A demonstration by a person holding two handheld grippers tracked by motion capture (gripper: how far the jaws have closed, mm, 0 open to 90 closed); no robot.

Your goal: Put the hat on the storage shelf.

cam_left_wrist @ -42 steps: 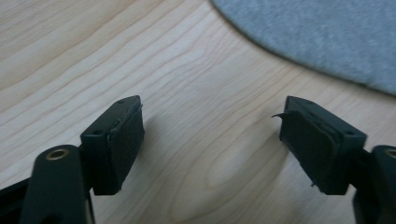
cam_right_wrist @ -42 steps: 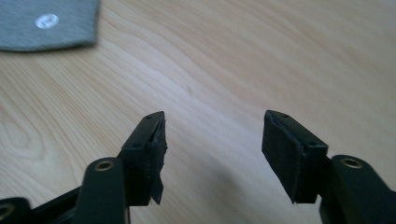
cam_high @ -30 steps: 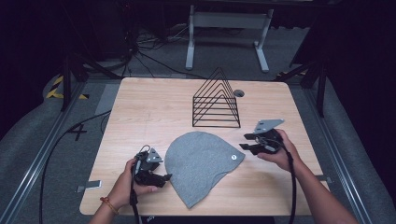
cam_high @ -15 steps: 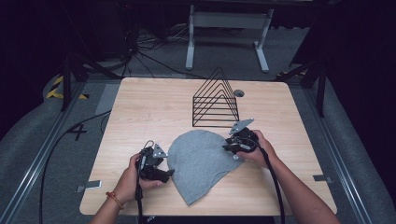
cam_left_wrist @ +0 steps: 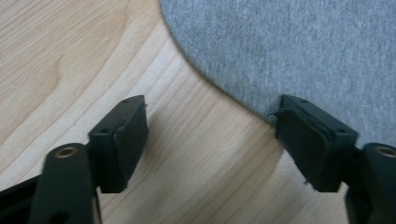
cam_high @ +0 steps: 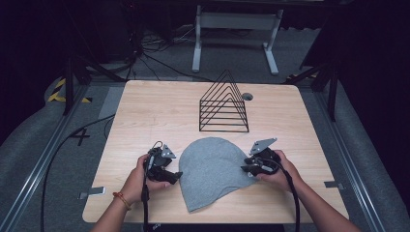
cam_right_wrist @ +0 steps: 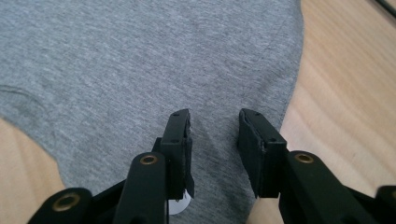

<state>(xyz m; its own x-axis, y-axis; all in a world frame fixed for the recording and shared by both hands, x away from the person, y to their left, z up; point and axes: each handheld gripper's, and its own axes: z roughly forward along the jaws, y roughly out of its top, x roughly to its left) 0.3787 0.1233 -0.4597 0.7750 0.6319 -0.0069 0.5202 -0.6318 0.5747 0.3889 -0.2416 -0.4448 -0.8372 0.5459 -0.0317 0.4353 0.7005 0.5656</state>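
The right gripper (cam_right_wrist: 214, 123) stands with its jaws narrowed to a small gap. They have just been closing, over the grey beanie (cam_right_wrist: 140, 60) near its right edge, with a strip of fabric beneath the gap. No fold shows pinched, so it seems poised to nip the cloth. A small white tag (cam_right_wrist: 180, 205) peeks out by its left jaw. The left gripper (cam_left_wrist: 212, 123) has jaws spread wide over bare wood, one tip meeting the beanie's left edge, probably ready to take that side. The beanie lies flat at the near middle of the wooden table (cam_high: 145, 111), between both hands. A black wire rack (cam_high: 224, 104) stands just beyond it.
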